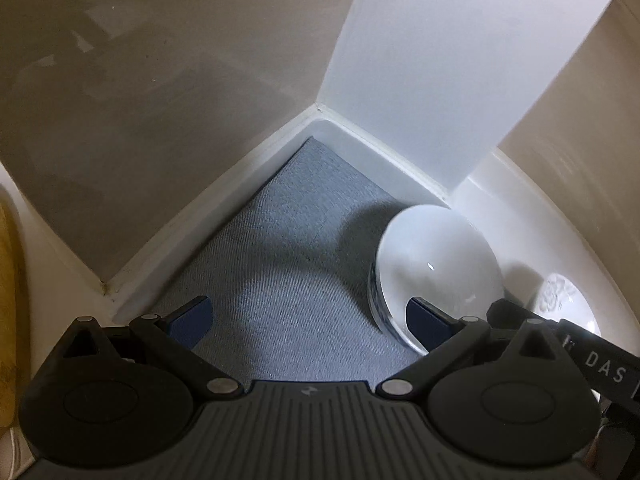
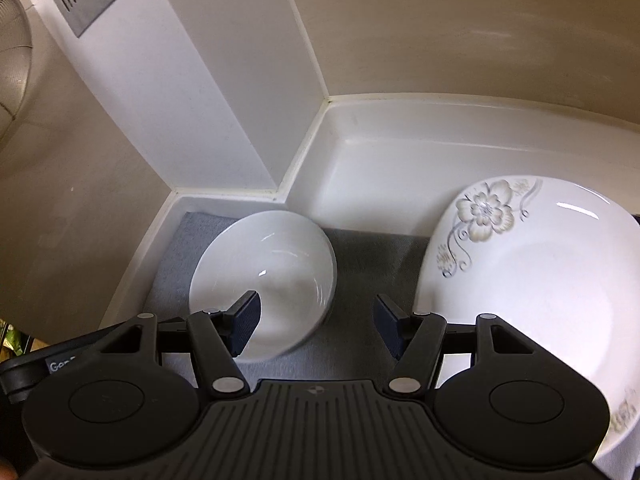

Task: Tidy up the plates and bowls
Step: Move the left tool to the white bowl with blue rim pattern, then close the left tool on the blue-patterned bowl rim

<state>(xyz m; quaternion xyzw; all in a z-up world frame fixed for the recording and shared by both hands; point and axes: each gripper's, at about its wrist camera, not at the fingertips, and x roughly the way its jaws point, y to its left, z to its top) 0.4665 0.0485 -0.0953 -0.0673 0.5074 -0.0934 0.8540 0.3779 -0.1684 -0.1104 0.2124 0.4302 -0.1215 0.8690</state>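
Right gripper (image 2: pixel 316 320) nearest lens, jaws open, nothing between pads; left finger over white bowl (image 2: pixel 264 276), contact unclear, right finger just beside flowered plate (image 2: pixel 540 280). Bowl upright on grey mat (image 2: pixel 360 248), near white ledge corner (image 2: pixel 304 160). Plate right of bowl, apart. Left gripper (image 1: pixel 308 318) jaws open wide, empty, above mat (image 1: pixel 280 248); bowl (image 1: pixel 436 264) behind its right finger

White table, raised rim
A grey mat (image 2: pixel 360 248) covers the table (image 2: pixel 384 156); a white bowl (image 2: pixel 272 264) and flowered plate (image 2: pixel 540 280) rest on it.
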